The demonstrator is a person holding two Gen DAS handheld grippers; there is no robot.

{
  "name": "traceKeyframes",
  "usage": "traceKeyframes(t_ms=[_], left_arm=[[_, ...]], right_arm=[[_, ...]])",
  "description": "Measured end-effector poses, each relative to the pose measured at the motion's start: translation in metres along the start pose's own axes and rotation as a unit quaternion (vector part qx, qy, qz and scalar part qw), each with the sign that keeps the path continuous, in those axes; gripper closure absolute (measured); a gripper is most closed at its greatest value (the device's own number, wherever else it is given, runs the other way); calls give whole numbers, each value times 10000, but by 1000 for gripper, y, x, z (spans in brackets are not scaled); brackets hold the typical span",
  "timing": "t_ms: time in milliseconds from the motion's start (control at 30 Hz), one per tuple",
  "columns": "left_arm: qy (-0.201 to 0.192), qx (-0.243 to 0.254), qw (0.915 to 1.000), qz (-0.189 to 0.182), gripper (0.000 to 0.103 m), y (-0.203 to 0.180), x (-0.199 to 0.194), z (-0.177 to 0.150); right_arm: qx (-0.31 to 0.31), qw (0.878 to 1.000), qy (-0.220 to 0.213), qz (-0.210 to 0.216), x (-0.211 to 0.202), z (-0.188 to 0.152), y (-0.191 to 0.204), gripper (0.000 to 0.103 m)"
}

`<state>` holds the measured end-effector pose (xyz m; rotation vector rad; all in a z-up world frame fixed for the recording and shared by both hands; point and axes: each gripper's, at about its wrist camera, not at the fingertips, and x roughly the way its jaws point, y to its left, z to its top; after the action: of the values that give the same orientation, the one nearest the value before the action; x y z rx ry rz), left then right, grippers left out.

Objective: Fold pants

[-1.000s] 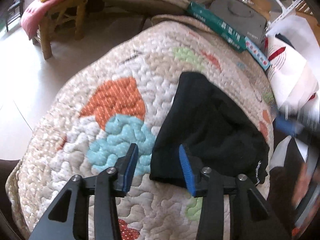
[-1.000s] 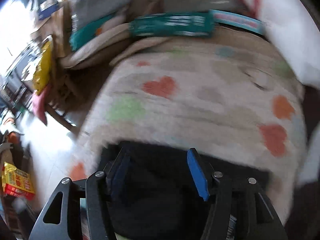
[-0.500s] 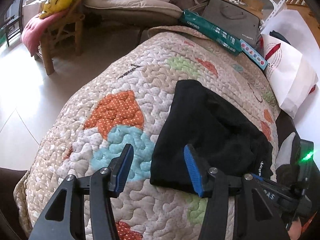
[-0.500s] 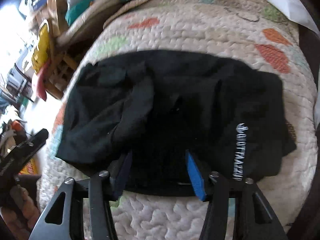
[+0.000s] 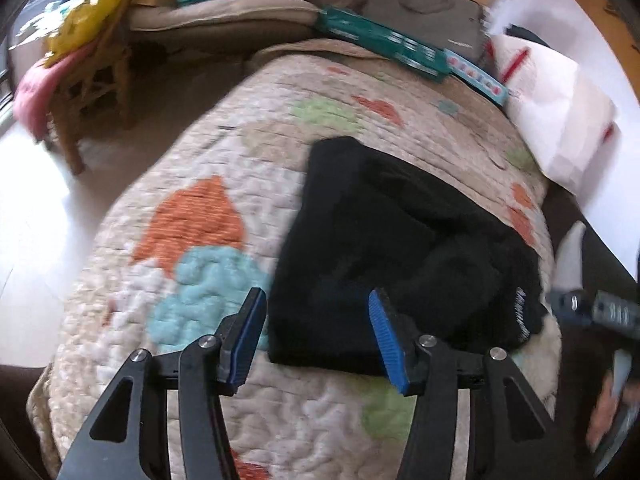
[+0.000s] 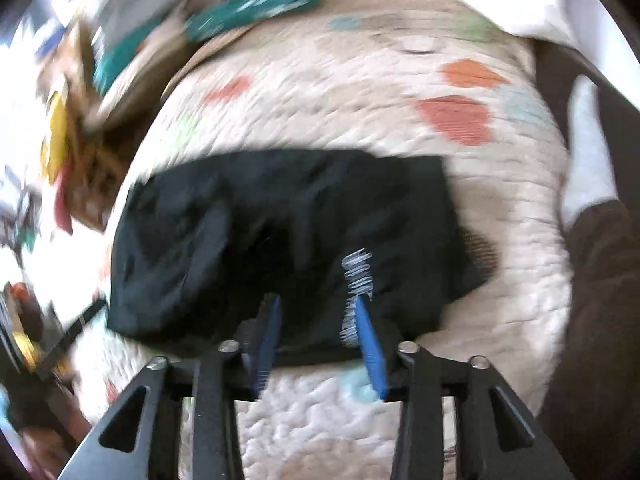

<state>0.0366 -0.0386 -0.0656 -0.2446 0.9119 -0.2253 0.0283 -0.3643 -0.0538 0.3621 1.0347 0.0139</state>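
Note:
Black folded pants [image 5: 392, 240] lie on a quilt [image 5: 192, 312] with coloured patches. My left gripper [image 5: 316, 296] hovers open over the near left corner of the pants, and nothing is pinched between its blue pads. In the right wrist view the pants [image 6: 280, 220] stretch across the quilt [image 6: 320, 92], blurred by motion. My right gripper [image 6: 317, 300] is at their near edge beside the white logo. Its jaws are opening, the black cloth lies under and between them, and the pads do not press on it. The right gripper's tool [image 5: 600, 308] shows blurred at the right edge.
A white bag with red marks [image 5: 560, 128], a green box [image 5: 380, 44] and a grey case [image 5: 424, 12] line the quilt's far side. A wooden chair [image 5: 92, 80] piled with cloth stands on the floor at left. A white-socked foot [image 6: 588, 152] rests at right.
My right gripper has swept down and across to the near edge of the pants, its jaws narrowing and then widening. The left gripper has shifted a little, its jaws slightly wider.

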Motion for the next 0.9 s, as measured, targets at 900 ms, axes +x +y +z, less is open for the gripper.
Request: traceKeyframes(t_ms=[900], left_arm=[[625,2225,9655,-1202,44,-168,43,70]], right_arm=[[2636,9624,-18,660,23,-29,-108,31]])
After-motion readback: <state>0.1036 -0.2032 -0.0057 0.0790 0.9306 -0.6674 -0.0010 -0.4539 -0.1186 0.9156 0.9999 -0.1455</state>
